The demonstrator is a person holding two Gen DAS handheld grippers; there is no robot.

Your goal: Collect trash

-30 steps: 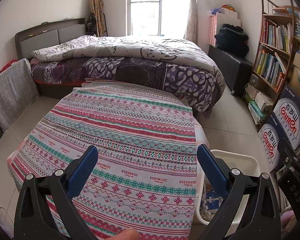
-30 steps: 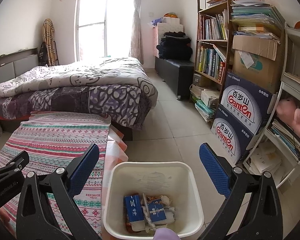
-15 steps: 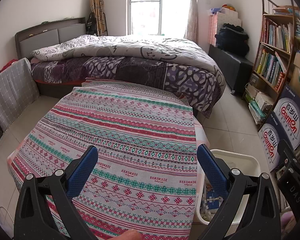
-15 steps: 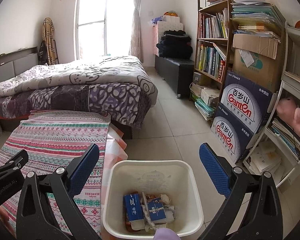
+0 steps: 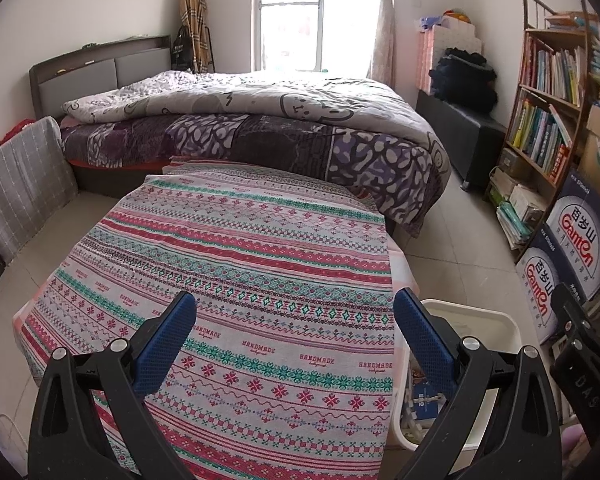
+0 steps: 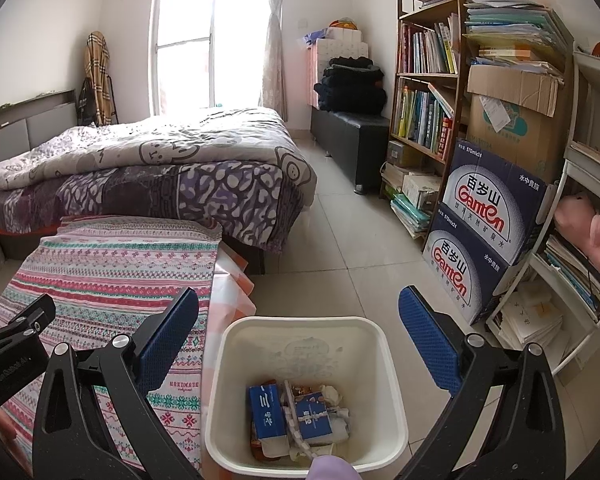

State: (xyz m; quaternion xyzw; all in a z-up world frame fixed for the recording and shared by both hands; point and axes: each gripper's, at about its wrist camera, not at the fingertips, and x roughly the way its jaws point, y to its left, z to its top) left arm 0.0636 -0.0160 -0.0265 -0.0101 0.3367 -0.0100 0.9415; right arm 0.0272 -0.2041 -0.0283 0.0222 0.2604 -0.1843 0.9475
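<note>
Nothing has shifted: the left gripper [image 5: 294,332] hangs over the worktop [image 5: 240,248], the right gripper [image 6: 298,328] above the bin [image 6: 228,420], both jaws released, empty.

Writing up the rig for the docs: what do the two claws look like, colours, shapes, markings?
Both look the same. The left claw and right claw each have two black angular arms with silver round bolts at the joints, ending in blue fingers with a fine dotted grip texture. The right wrist view shows the black side of the left unit with faint grey lettering, too blurred to read. No cables or sleeves visible.
</note>
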